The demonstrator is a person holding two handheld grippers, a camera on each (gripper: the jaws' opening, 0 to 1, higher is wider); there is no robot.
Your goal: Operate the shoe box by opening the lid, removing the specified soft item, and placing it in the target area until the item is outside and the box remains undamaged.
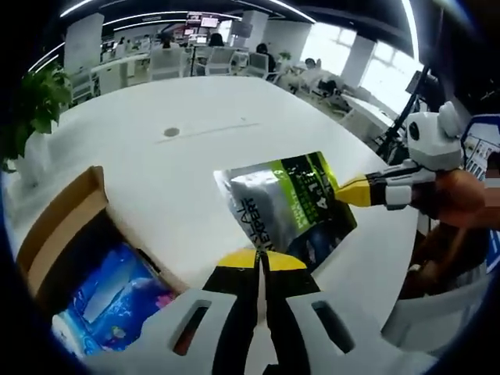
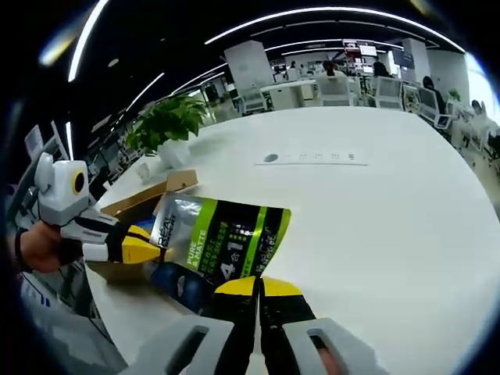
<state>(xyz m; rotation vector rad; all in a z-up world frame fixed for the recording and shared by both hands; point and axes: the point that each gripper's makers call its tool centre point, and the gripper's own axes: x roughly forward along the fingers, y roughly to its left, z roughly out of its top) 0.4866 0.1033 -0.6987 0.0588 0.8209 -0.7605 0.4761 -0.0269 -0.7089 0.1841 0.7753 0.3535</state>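
A silver, green and black soft pouch (image 1: pixel 285 201) hangs just above the white table, to the right of the open cardboard shoe box (image 1: pixel 58 226). My left gripper (image 1: pixel 262 258) is shut on the pouch's near edge. The right gripper (image 1: pixel 355 190) comes in from the right and is shut on the pouch's far corner. In the right gripper view, my right gripper (image 2: pixel 258 286) pinches the pouch (image 2: pixel 226 241) from below, while the left gripper (image 2: pixel 148 248) clamps its left corner in front of the box (image 2: pixel 152 197). A blue packet (image 1: pixel 113 301) lies inside the box.
The round white table (image 2: pixel 375 203) stretches wide beyond the pouch, with a small grey cable port (image 1: pixel 171 132) near its middle. A potted plant (image 2: pixel 168 121) stands at the table's edge behind the box. Desks, chairs and seated people (image 1: pixel 215 39) fill the office behind.
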